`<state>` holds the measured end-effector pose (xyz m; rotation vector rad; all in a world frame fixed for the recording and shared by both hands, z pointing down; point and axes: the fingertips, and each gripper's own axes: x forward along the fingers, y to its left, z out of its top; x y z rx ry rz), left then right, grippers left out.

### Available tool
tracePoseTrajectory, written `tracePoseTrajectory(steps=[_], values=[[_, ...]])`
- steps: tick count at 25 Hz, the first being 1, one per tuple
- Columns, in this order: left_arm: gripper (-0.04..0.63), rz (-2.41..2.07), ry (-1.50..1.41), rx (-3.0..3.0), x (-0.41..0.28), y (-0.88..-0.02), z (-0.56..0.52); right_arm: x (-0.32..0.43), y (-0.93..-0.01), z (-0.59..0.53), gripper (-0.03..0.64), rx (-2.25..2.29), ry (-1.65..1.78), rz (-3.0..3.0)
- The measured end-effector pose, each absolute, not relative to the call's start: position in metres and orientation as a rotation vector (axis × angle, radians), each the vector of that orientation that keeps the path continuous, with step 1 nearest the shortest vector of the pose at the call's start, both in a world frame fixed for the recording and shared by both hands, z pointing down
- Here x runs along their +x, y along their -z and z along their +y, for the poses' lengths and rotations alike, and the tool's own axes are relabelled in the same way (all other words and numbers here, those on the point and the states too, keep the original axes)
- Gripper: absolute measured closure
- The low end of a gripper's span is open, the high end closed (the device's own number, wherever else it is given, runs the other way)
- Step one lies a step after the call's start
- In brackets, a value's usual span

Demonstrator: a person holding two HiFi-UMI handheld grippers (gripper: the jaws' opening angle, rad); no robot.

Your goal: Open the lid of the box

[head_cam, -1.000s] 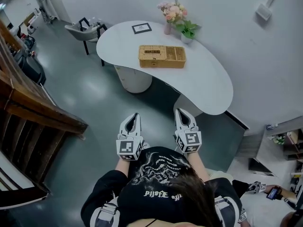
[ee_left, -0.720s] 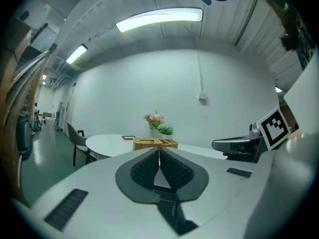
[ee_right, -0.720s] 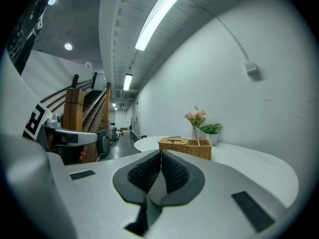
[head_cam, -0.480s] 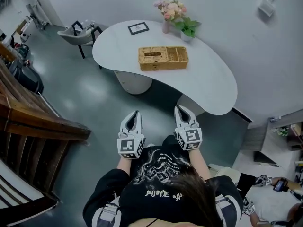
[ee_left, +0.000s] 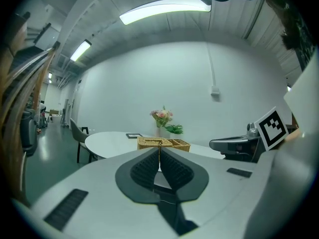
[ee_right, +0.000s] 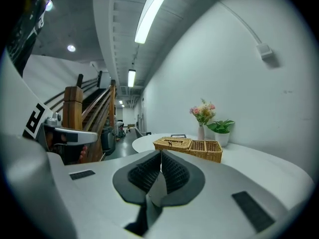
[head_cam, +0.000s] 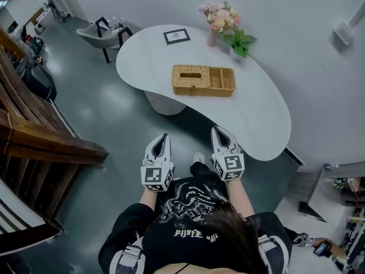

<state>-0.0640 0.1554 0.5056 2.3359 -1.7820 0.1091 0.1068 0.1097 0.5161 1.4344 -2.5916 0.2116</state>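
The wicker box [head_cam: 203, 80] sits at upper centre on the white table [head_cam: 256, 119], its lid [head_cam: 190, 75] down, well apart from the left gripper [head_cam: 163, 138] and right gripper [head_cam: 219, 131]. Both are empty with jaws pressed together. Closing in, one should probably spread its jaws before meeting the lid's edge.

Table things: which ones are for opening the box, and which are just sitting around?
For the job:
wicker box
left gripper, shut and empty
right gripper, shut and empty

Just sitting around:
vase of flowers
potted plant
picture frame
chair
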Motion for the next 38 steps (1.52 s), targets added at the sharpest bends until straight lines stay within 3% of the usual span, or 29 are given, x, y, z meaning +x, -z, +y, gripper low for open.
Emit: tracePoseTrajectory(steps=[26,38], values=[[0.571,-1.932,-0.155,2.155,-0.004,-0.525,0.025,0.122,-0.531,-0.037,0.589,1.028,-0.209,-2.752],[0.571,-1.962,-0.188,2.099,-0.018,-0.531,-0.005,0.112,-0.536,-0.063,0.588,0.931,-0.234,-2.748]])
